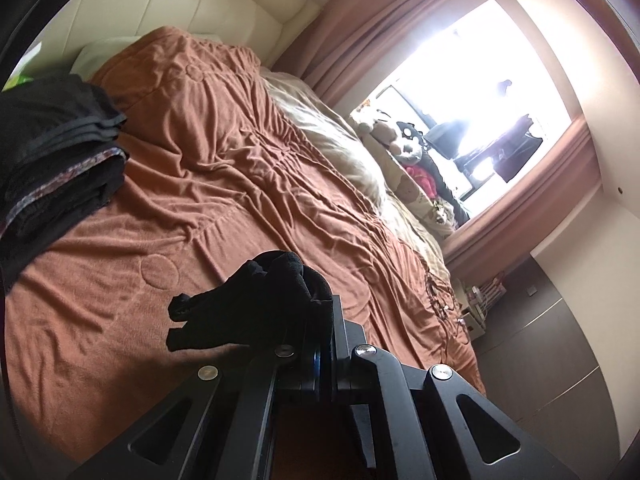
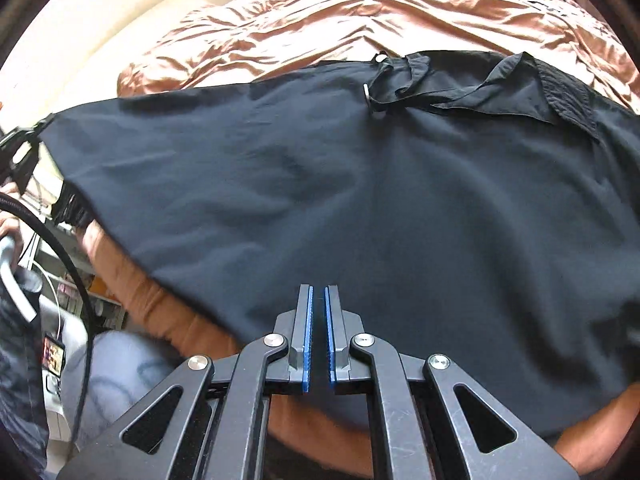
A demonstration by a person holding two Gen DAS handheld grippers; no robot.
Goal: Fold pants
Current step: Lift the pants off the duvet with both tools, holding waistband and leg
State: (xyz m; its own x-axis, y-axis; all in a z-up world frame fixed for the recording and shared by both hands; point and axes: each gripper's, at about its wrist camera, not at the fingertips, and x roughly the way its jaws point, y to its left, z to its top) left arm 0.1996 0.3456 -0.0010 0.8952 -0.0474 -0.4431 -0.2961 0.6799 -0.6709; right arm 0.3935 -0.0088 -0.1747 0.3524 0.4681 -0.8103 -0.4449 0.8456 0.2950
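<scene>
We see a bed under a rust-brown coverlet (image 2: 360, 20), the broad flat surface needed for folding. The black pants (image 2: 360, 200) lie spread across it, drawstring waistband (image 2: 460, 80) on the far side, one end raised at left. The left gripper (image 1: 316, 312) is clamped on a bunch of that black cloth, presumably to carry it over. The right gripper (image 2: 318, 336) hovers above the pants, blue pads slightly apart, gripping nothing. Folded dark garments (image 1: 56, 152) are stacked aside.
</scene>
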